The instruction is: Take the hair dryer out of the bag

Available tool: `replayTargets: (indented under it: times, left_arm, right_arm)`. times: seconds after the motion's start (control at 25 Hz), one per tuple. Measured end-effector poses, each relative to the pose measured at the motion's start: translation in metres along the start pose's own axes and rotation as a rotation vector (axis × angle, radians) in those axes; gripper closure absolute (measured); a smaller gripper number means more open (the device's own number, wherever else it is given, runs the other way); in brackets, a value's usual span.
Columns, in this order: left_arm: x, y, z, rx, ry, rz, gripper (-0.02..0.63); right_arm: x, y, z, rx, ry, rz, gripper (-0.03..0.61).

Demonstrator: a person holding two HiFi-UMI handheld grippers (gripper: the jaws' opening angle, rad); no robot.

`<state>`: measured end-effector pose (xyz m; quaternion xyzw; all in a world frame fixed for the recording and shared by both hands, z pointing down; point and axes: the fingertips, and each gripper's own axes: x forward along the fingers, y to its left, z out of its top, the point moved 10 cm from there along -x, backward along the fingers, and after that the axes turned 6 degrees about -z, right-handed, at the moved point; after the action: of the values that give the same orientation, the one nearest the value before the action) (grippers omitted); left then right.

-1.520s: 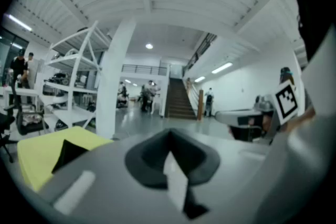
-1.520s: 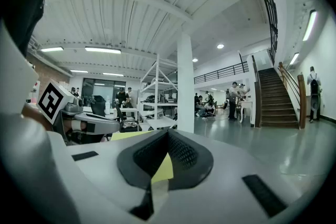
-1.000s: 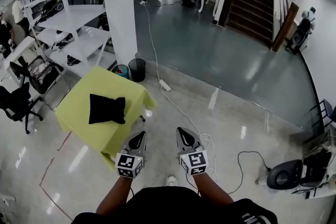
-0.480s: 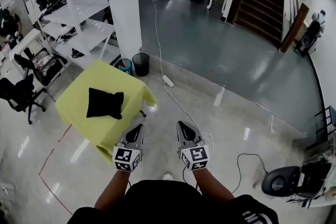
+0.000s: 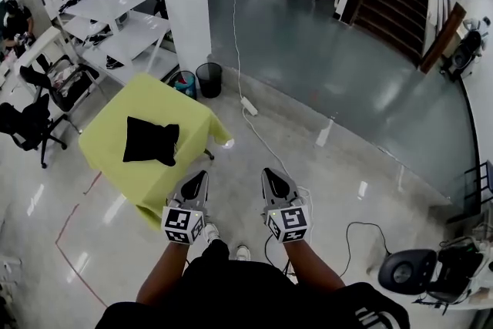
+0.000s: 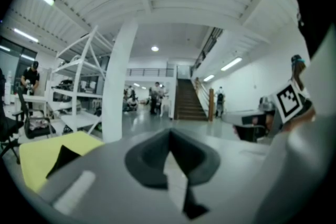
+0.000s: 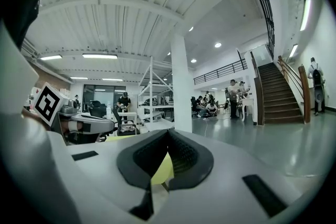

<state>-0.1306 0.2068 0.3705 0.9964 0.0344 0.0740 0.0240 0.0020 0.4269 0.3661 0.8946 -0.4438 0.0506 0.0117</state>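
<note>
Approach stage: black bag (image 5: 149,141), the unseen hair dryer presumably inside, lies on the yellow-draped counter (image 5: 100,152), well apart from left gripper (image 5: 200,176) and right gripper (image 5: 269,175), both fingers shut and empty; extraction not yet begun.

- the left grey two-jaw gripper (image 5: 202,176), with a black-and-white marker cube at its back, points ahead, near level; its jaws are closed tip to tip, with nothing between them.
- the right grey two-jaw gripper (image 5: 268,175) lies beside it, jaws likewise closed and empty.
- both bare forearms (image 5: 165,273) reach forward, apart.
</note>
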Motion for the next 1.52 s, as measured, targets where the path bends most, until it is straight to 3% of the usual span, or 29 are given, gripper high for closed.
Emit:
replayTargets:
  times: [0.2, 0.72, 1.08, 1.52]
  left_arm:
    - [0.022, 0.019, 0.003, 0.005, -0.001, -0.007, 0.607]
    - [0.071, 0.125, 0.010, -0.030, -0.025, 0.027, 0.607]
    - [0.069, 0.192, 0.012, -0.025, -0.029, 0.057, 0.607]
    - [0.061, 0.233, 0.006, -0.082, -0.020, 0.126, 0.607]
  right_arm:
    - [0.030, 0.000, 0.003, -0.010, 0.010, 0.014, 0.572]
    - [0.158, 0.016, 0.014, -0.020, -0.017, 0.064, 0.572]
    - [0.223, 0.058, 0.028, -0.060, -0.027, 0.109, 0.572]
    - [0.275, 0.086, 0.025, -0.092, 0.015, 0.205, 0.572]
